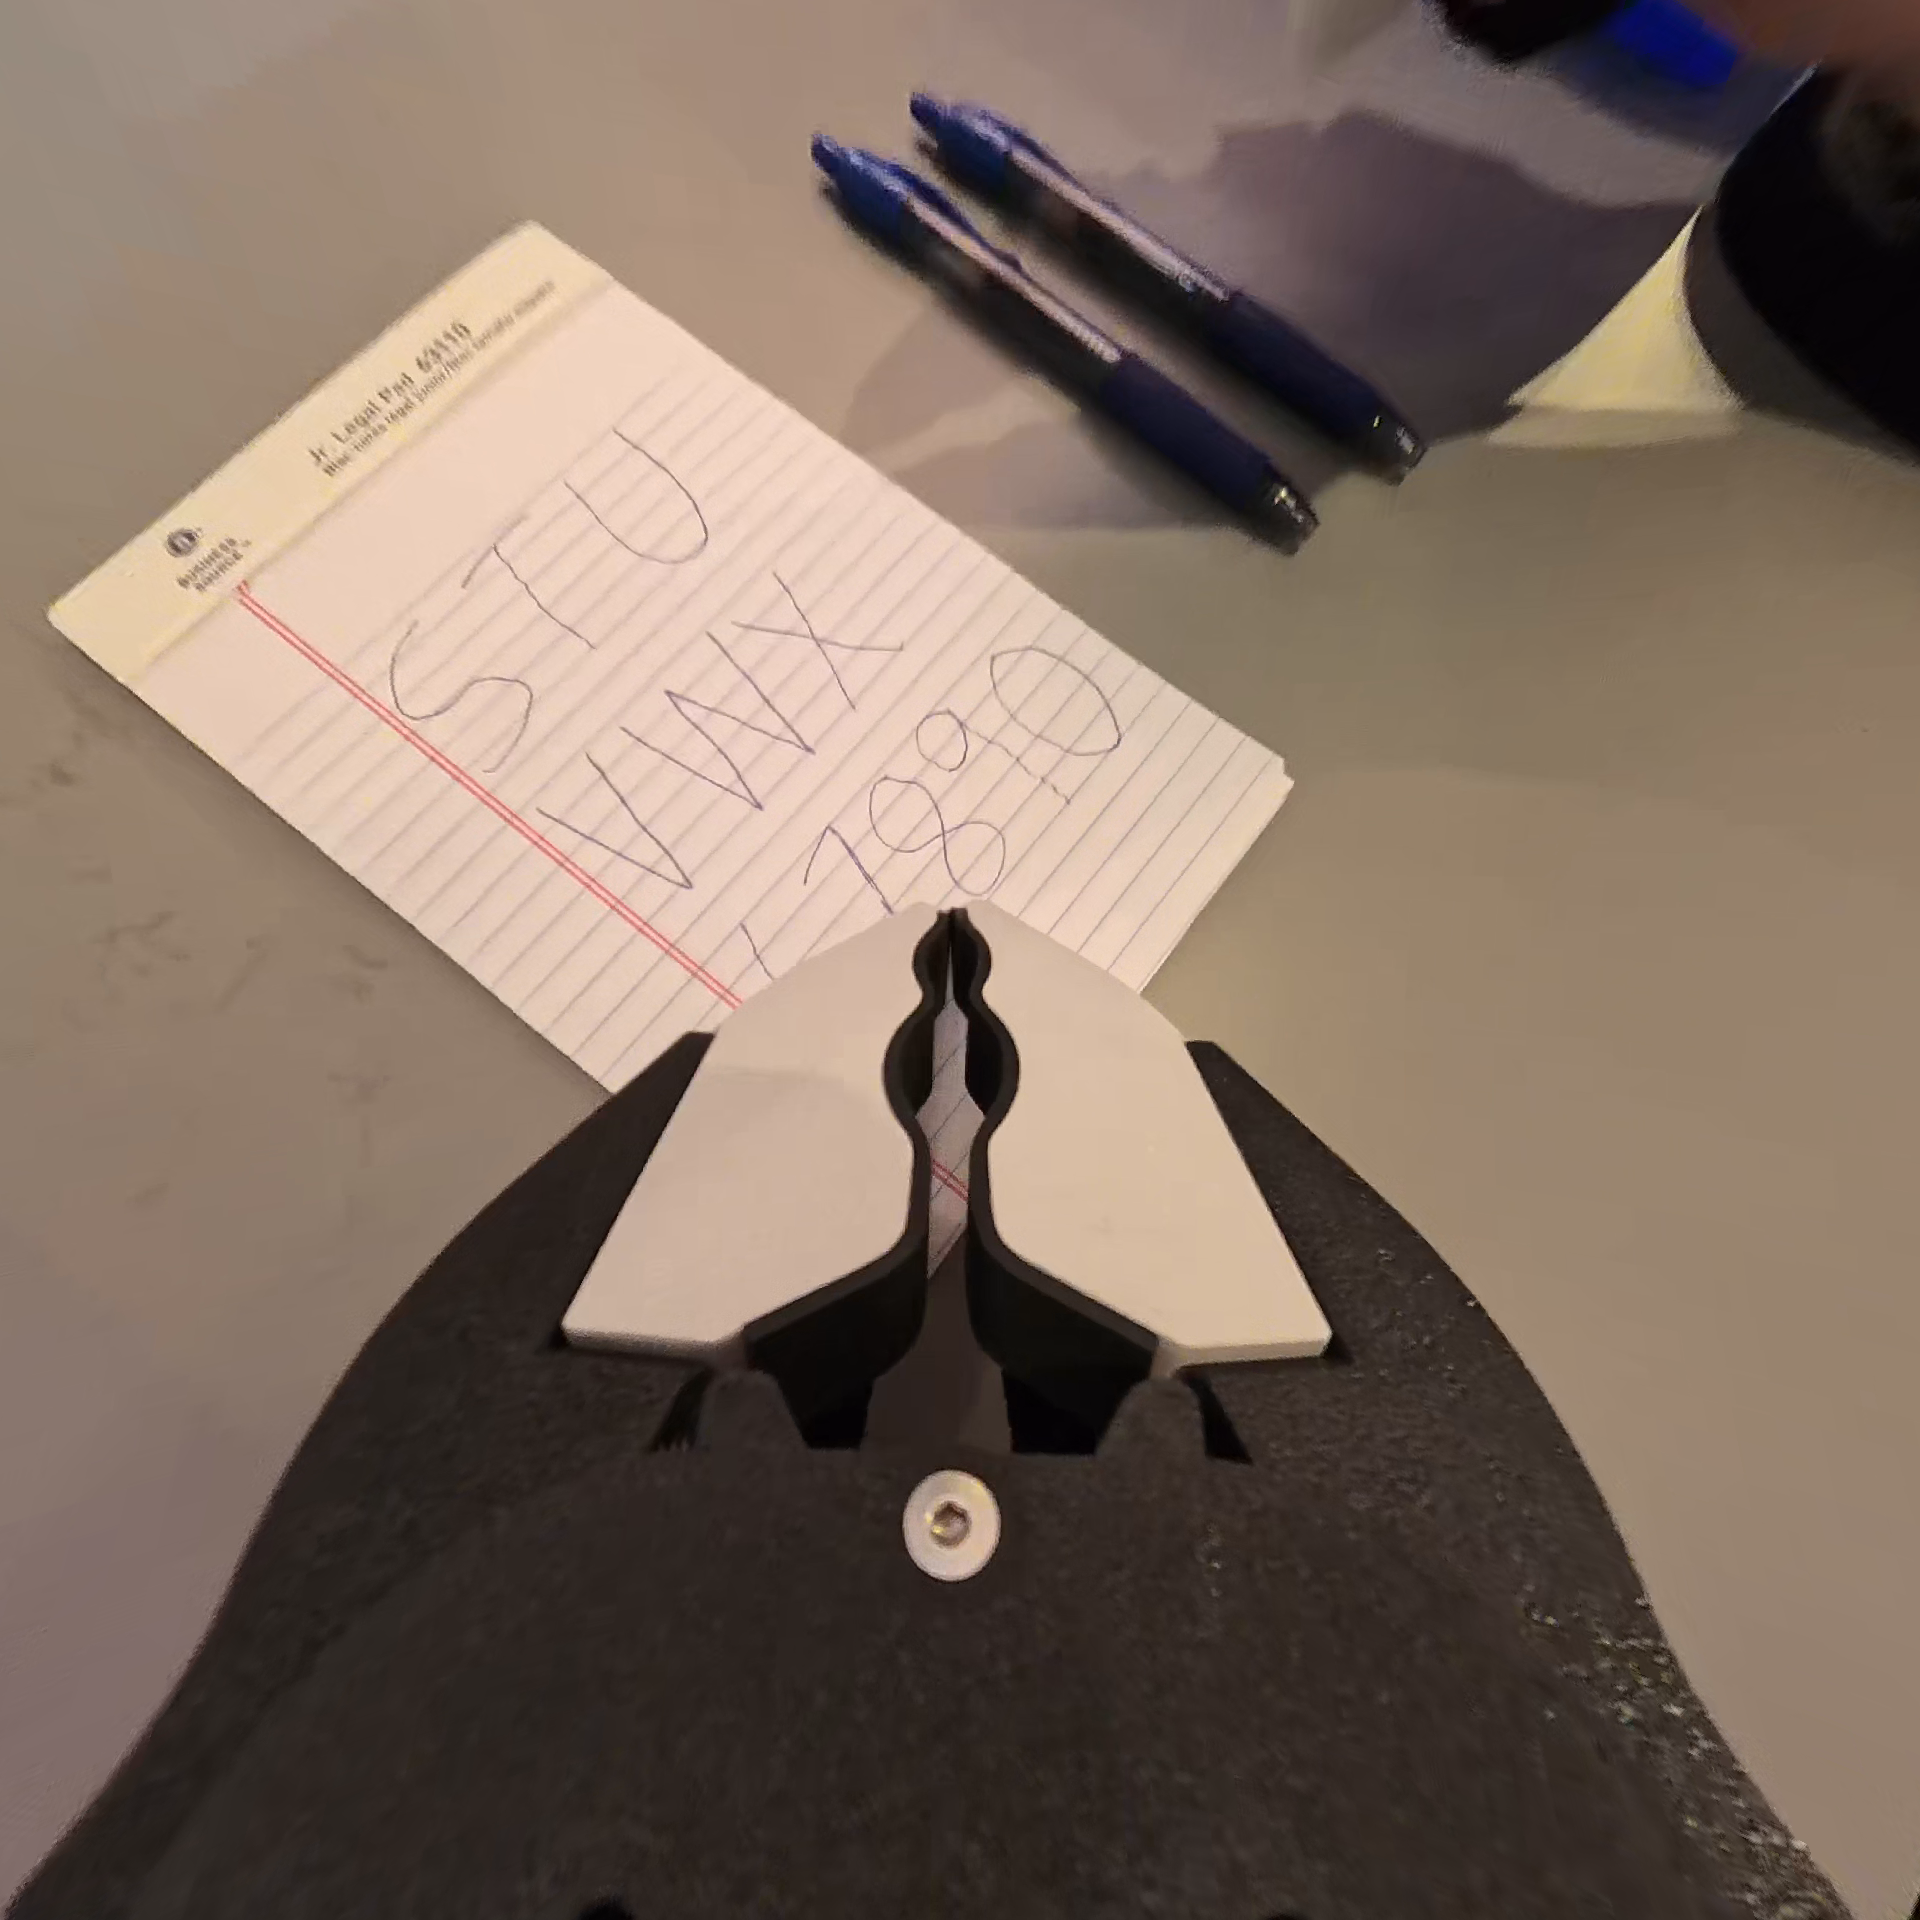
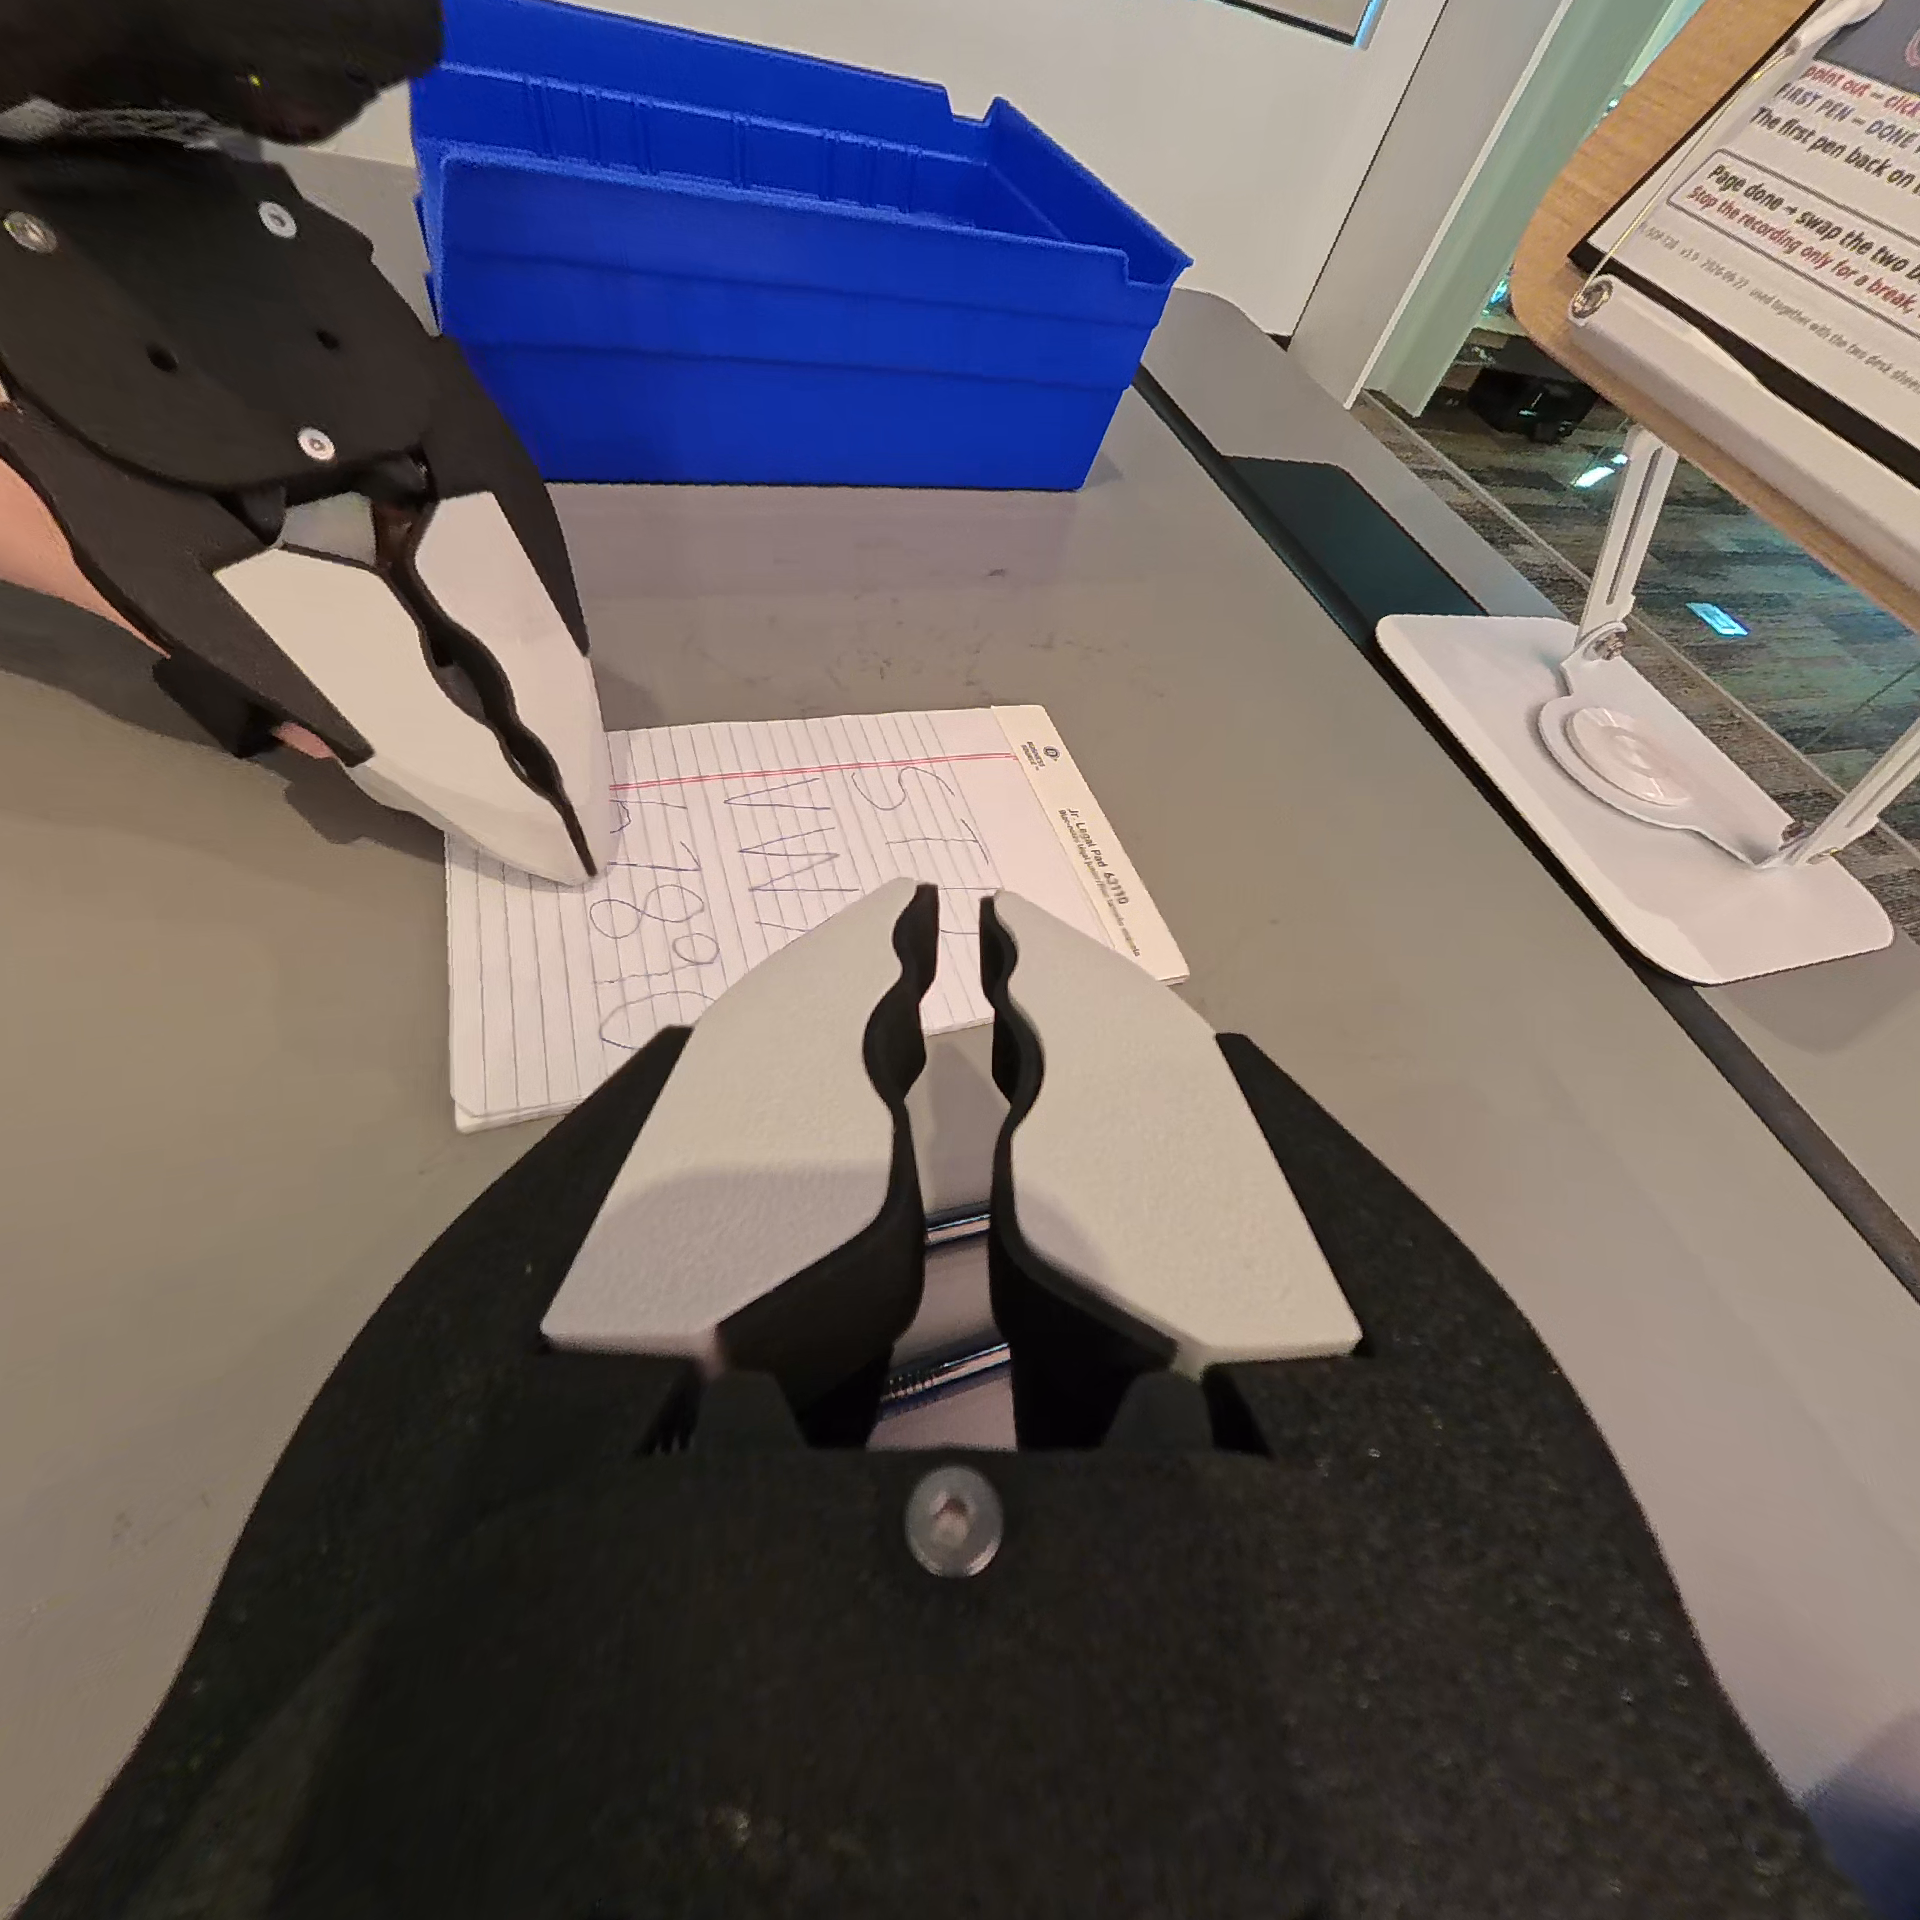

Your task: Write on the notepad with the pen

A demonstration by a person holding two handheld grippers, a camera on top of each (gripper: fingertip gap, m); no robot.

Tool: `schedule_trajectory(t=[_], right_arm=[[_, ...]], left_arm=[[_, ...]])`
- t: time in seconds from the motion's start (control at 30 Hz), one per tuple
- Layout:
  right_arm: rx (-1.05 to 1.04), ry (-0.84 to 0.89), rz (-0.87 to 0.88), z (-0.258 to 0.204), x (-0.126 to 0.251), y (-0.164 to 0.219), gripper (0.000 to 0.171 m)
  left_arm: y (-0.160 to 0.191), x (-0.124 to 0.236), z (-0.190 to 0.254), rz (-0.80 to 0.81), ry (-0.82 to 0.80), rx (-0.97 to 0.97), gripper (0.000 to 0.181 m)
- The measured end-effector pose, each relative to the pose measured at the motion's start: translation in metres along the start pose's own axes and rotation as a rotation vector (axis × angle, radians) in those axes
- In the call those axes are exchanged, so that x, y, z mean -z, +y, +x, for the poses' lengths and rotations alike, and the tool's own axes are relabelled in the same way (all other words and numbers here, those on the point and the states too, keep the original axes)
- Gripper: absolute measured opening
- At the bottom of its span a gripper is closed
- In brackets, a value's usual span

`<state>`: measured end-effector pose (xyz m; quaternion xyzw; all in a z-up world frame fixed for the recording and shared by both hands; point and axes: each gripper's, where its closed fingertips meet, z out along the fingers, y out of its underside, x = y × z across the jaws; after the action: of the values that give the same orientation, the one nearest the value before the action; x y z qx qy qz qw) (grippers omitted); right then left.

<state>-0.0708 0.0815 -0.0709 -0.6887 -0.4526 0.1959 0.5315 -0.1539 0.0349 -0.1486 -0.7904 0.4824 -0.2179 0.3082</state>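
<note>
Pinning: your left gripper (image 2: 582, 862), jaws clenched empty, pressed the notepad (image 1: 582, 665).
Pens (image 1: 1060, 332): beyond the notepad's far-right edge, side by side, shafts diagonal.
Right gripper (image 2: 961, 914): jaws released, empty, likely nearer.

Grey table (image 2: 1195, 582), matte, faint smudges on its surface; dark strip along the right edge. Two blue plastic bins (image 2: 769, 301), nested, stand at the far side against a white wall (image 2: 1143, 62). White stand (image 2: 1621, 790) on a flat base at right carries a tilted wooden board (image 2: 1621, 301) with a printed sheet. Beyond, glass panel and patterned dark carpet (image 2: 1538, 488). Light even, soft shadows.
</note>
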Motion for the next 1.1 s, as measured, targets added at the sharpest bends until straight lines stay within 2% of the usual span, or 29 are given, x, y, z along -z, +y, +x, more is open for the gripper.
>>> schedule_trajectory(t=[0.2, 0.43, 0.6, 0.73, 0.93, 1.1], right_arm=[[-0.002, 0.001, 0.002, 0.001, 0.000, 0.000, 0.007], [0.004, 0.004, 0.000, 0.001, 0.001, -0.001, 0.007], [0.004, 0.005, 0.004, 0.001, 0.001, -0.001, 0.007], [0.005, 0.006, 0.003, 0.001, 0.002, -0.001, 0.007], [0.005, 0.023, 0.014, 0.005, 0.004, -0.004, 0.007], [-0.003, 0.018, 0.014, 0.005, 0.005, -0.003, 0.007]], left_arm=[[-0.018, 0.001, 0.007, 0.071, 0.022, 0.001, 0.000], [-0.013, -0.015, 0.011, 0.000, 0.029, -0.049, 0.000], [-0.033, -0.016, 0.020, 0.054, 0.050, -0.050, 0.000], [-0.024, -0.027, 0.019, -0.040, 0.042, -0.088, 0.000], [-0.041, -0.028, 0.031, 0.025, 0.077, -0.074, 0.000], [-0.042, -0.034, 0.038, -0.004, 0.074, -0.120, 0.000]])
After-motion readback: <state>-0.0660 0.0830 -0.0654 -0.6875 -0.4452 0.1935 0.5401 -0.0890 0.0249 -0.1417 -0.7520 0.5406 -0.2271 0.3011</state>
